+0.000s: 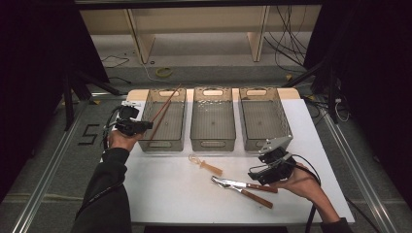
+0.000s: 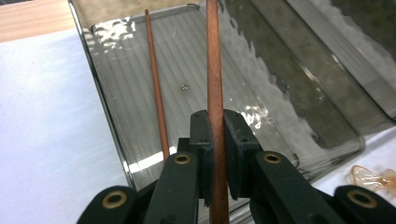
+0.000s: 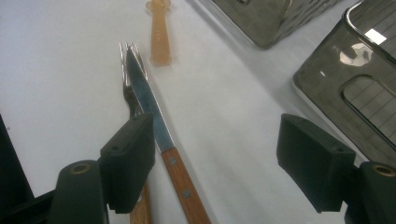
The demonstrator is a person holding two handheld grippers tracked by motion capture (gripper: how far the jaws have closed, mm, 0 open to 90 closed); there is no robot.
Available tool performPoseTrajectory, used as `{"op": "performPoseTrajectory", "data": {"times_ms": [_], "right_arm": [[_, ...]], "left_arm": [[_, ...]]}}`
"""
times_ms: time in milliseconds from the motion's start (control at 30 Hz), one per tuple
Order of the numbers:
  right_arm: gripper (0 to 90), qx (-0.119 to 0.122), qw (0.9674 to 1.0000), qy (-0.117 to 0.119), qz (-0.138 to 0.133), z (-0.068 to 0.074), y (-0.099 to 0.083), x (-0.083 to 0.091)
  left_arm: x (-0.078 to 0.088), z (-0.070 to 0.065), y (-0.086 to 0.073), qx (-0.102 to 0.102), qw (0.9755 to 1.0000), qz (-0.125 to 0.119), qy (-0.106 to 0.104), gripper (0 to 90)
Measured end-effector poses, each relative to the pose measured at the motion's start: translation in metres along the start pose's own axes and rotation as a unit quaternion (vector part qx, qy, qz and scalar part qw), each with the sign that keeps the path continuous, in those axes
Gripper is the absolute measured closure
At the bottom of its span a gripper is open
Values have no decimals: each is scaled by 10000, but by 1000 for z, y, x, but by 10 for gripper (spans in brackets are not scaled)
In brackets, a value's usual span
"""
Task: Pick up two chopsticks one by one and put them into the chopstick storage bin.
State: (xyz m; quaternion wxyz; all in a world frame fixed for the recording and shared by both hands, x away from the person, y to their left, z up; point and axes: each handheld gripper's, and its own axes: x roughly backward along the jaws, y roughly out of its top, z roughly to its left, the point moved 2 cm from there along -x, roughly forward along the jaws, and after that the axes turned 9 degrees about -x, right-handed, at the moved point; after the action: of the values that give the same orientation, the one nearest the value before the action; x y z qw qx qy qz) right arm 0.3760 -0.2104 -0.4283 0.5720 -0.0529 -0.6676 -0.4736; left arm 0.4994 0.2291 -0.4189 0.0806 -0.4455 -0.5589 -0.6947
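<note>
Left gripper (image 2: pixel 217 154) pinches 1 brown wooden chopstick (image 2: pixel 214 70) over the left smoky plastic bin (image 2: pixel 100 100); next, release it beside the other; right gripper (image 3: pixel 217 158) spread

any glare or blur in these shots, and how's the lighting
High view: dim and dark at the edges, the white table lit best. Left gripper view: wavy glare on the clear bin; the held chopstick looks soft up close. Right gripper view: bright and even, the knife sharp, the near jaws slightly soft.
</note>
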Motion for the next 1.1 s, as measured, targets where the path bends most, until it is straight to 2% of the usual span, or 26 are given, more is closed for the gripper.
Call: {"op": "performPoseTrajectory", "data": {"times_ms": [200, 567, 633, 733, 833, 1067, 1100], "right_arm": [[290, 35, 10000, 6, 10, -1, 0, 0], [292, 32, 10000, -2, -13, -2, -1, 1], [292, 49, 10000, -1, -18, -2, -2, 2], [292, 32, 10000, -2, -22, -2, -2, 2], [292, 4, 10000, 1, -16, -2, -2, 3], [291, 10, 10000, -4, -97, -2, -1, 3], [290, -45, 9999, 0, -94, -1, 0, 4]], "left_arm": [[-6, 3, 1, 46, 9998, 163, 96, 828], [-18, 2, 2, 117, 9989, 430, 107, 814], [-19, 0, 3, 172, 9986, 490, 101, 712], [-19, -1, 4, 233, 9989, 395, 121, 632], [-16, -2, 5, 293, 9992, 277, 44, 566], [-1, -9, 6, 367, 9990, -111, -236, 405], [2, -10, 6, 353, 9989, -153, -267, 387]]}}
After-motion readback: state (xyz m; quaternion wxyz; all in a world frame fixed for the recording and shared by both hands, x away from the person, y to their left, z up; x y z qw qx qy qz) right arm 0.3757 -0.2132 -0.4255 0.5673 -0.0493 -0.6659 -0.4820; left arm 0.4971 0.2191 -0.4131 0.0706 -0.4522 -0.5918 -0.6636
